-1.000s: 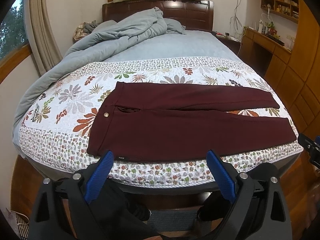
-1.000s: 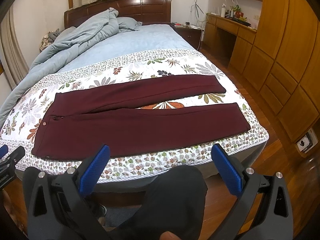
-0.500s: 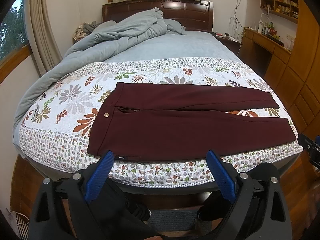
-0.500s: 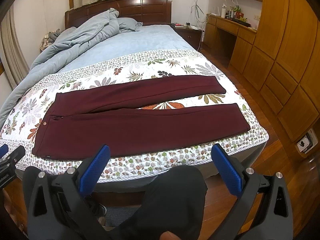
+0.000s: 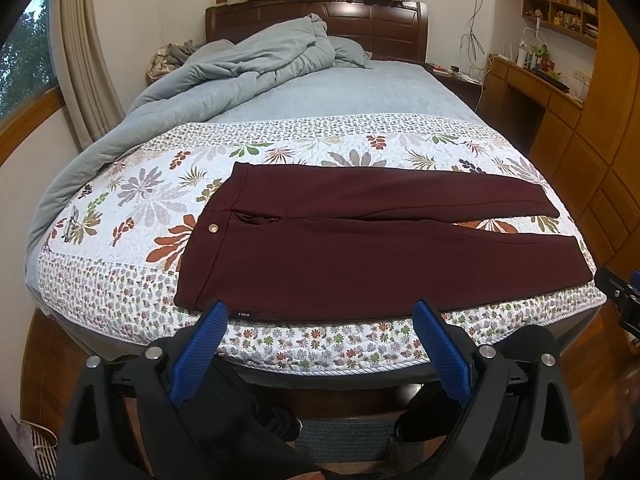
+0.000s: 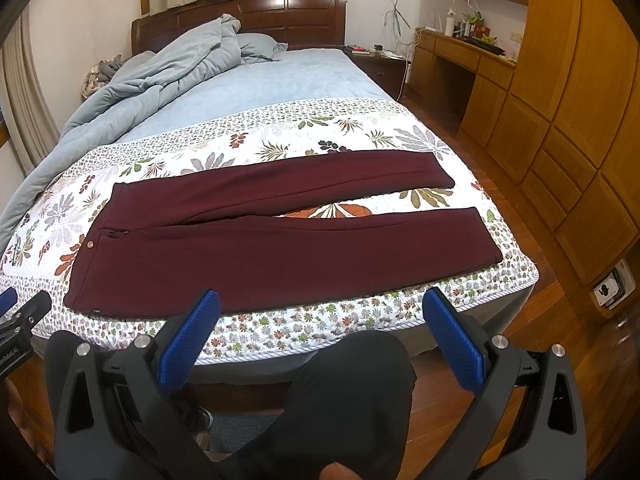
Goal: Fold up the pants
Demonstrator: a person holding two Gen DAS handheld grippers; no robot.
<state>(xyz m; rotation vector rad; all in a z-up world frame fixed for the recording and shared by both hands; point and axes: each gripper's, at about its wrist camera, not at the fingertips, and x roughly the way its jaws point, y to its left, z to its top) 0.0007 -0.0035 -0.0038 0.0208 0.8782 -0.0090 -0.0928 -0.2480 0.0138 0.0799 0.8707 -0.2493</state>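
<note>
The maroon pants (image 5: 360, 248) lie flat across the foot of the bed (image 5: 120, 296), on the floral quilt (image 5: 132, 208), filling the centre of both views: waistband at frame left, both legs running to the right and splitting apart toward the hems. Nothing is folded yet, by the look of it.

The risk from here: the near edge sits just beside the mattress edge, so a careless pull toward the bottom of the frame could slide the fabric off. Pinching only the top layer would leave the underside behind and the fold crooked, and the spread legs may not stack neatly.

The left claw (image 5: 320, 312) hovers low in its frame, fingers wide apart, holding nothing, aimed at the waistband corner with the small label. The right claw (image 6: 320, 300) hangs likewise at bottom centre, fingers spread and empty, short of the near leg.
</note>
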